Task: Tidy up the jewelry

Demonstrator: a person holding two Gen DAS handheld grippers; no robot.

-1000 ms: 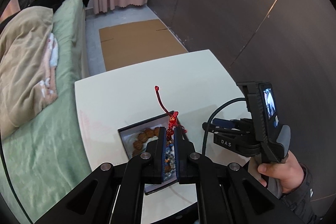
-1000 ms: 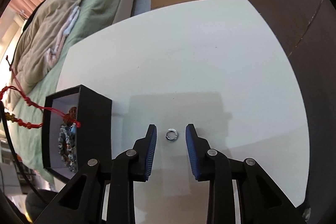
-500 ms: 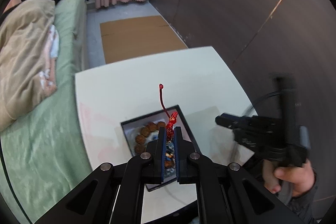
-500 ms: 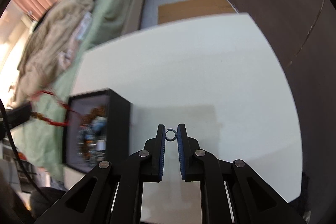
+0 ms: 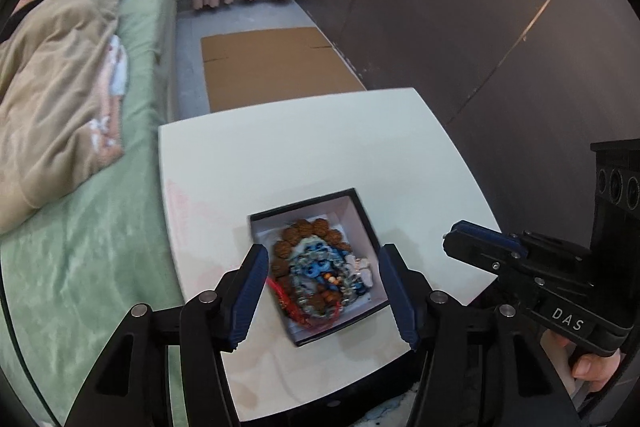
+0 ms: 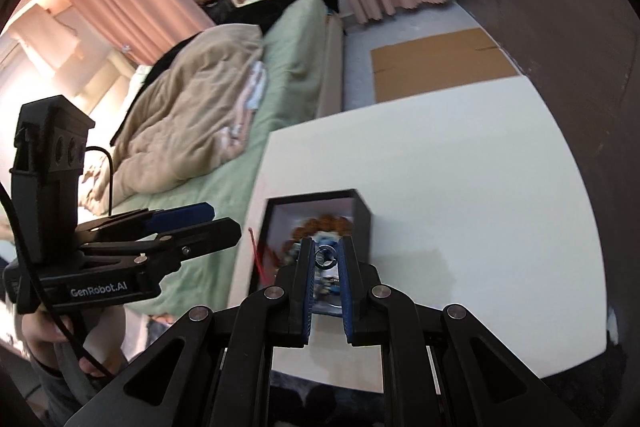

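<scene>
In the right wrist view, the right gripper (image 6: pixel 325 259) sits at lower centre of the frame, its blue-padded fingers (image 6: pixel 307 267) pinching a small silver metal ring (image 6: pixel 322 256) by its outer edge, just above the open black square jewelry box with a white lining (image 6: pixel 362 215) on the white table (image 6: pixel 460 167). The ring is tiny, hard and smooth; it looks very light and likely to slip or flick out of flat pads, so a grip across its width, near the fingertips as now, seems the safest hold, and it should be let go low over the box rather than dropped from height.

In the left wrist view, the left gripper (image 5: pixel 320 291) hangs over the same box (image 5: pixel 366 223) at lower centre, its fingers (image 5: pixel 250 291) spreading apart with nothing pressed between them. Under them lies a heap in the box: a bracelet of brown carved beads (image 5: pixel 304 231), blue and grey bead strands (image 5: pixel 316 267), and a red knotted cord (image 5: pixel 280 297) trailing at the lower left of the pile. These strands are limp and tangle easily; a single bead or the cord's knot would be the place to take hold.
</scene>
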